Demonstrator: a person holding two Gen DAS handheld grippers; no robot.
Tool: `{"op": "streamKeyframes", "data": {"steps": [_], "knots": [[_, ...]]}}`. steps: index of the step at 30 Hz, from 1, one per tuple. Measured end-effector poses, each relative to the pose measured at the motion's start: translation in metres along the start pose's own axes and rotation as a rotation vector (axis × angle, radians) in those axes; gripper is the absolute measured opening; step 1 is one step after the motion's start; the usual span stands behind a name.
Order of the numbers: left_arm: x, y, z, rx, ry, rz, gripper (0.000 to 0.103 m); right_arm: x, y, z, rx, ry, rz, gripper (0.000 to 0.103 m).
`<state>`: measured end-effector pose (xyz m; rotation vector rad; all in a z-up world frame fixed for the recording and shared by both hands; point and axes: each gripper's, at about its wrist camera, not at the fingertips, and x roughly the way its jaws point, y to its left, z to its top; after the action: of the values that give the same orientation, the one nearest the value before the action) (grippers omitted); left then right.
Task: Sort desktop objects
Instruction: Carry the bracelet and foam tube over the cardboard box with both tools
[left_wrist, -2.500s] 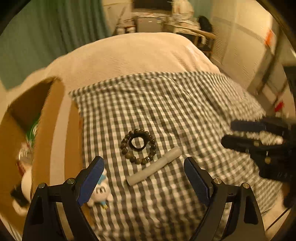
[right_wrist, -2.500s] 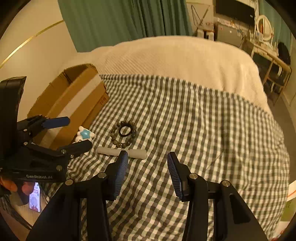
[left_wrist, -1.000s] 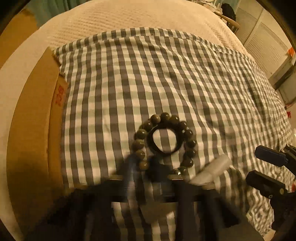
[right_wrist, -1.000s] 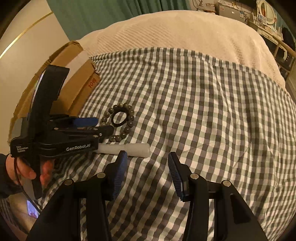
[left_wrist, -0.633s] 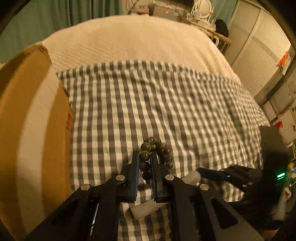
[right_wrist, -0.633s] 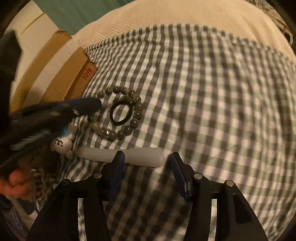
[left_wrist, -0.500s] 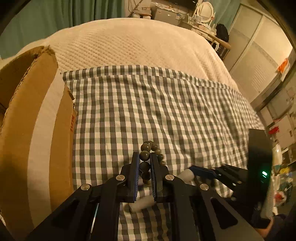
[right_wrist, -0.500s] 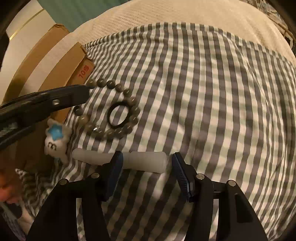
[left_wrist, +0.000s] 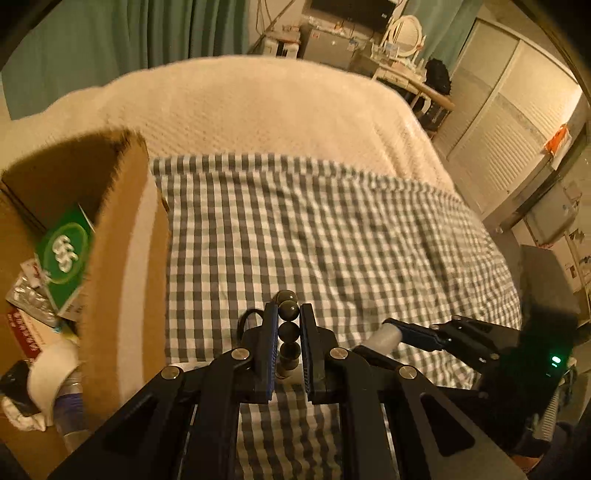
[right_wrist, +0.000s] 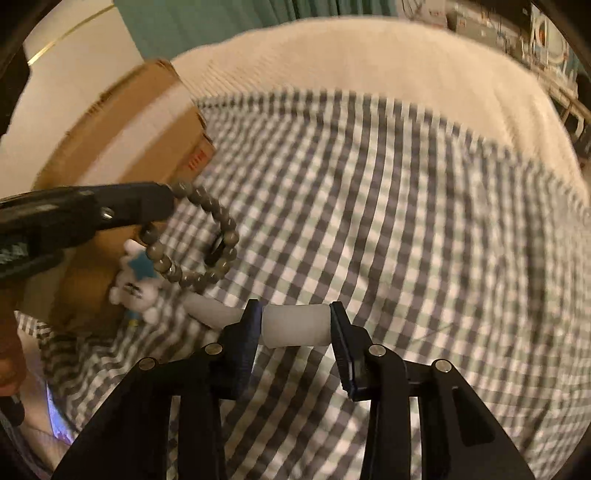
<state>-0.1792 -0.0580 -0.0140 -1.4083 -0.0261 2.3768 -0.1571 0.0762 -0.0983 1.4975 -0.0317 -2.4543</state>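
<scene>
- The left tool (left_wrist: 288, 332) is clamped on the bead bracelet (right_wrist: 207, 236), lifting it off the checked cloth (left_wrist: 332, 240) beside the cardboard box (left_wrist: 122, 258), likely its destination.
- The right tool (right_wrist: 295, 325) has just been closing; its jaws straddle the white tube (right_wrist: 295, 325), which lies on the cloth ready for pickup, though firm contact is unclear.

bead bracelet (left_wrist: 288, 329): glossy, smooth dark beads
white tube (right_wrist: 295, 326): matt, smooth plastic
checked cloth (left_wrist: 332, 240): woven fabric, matt
bed cover (left_wrist: 258, 110): cream, textured cloth
cardboard box (left_wrist: 122, 258): brown cardboard, matt
left claw (left_wrist: 288, 338): black matt plastic, ribbed blue pads
</scene>
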Motion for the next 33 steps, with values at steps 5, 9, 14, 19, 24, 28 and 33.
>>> {"op": "streamKeyframes", "data": {"steps": [5, 9, 14, 19, 24, 28, 33], "knots": [[-0.05, -0.013, 0.006, 0.037, -0.09, 0.042, 0.011, -0.055, 0.017, 0.003, -0.082, -0.073, -0.047, 0.036], [-0.09, -0.015, 0.014, 0.052, -0.144, 0.098, 0.011, -0.099, 0.037, 0.006, -0.156, -0.13, -0.116, 0.036], [-0.152, 0.009, 0.026, -0.016, -0.207, 0.139, 0.011, -0.161, 0.072, 0.022, -0.227, -0.219, -0.154, 0.036], [-0.2, 0.039, 0.038, -0.072, -0.243, 0.241, 0.011, -0.212, 0.118, 0.051, -0.225, -0.307, -0.116, 0.036], [-0.214, 0.089, 0.017, -0.17, -0.329, 0.268, 0.011, -0.212, 0.168, 0.084, -0.184, -0.343, -0.056, 0.037], [-0.182, 0.128, -0.005, -0.183, -0.243, 0.323, 0.011, -0.177, 0.182, 0.092, -0.089, -0.304, 0.022, 0.026], [-0.15, 0.161, -0.017, -0.185, -0.165, 0.355, 0.011, -0.119, 0.194, 0.105, -0.071, -0.222, 0.059, 0.026]]}}
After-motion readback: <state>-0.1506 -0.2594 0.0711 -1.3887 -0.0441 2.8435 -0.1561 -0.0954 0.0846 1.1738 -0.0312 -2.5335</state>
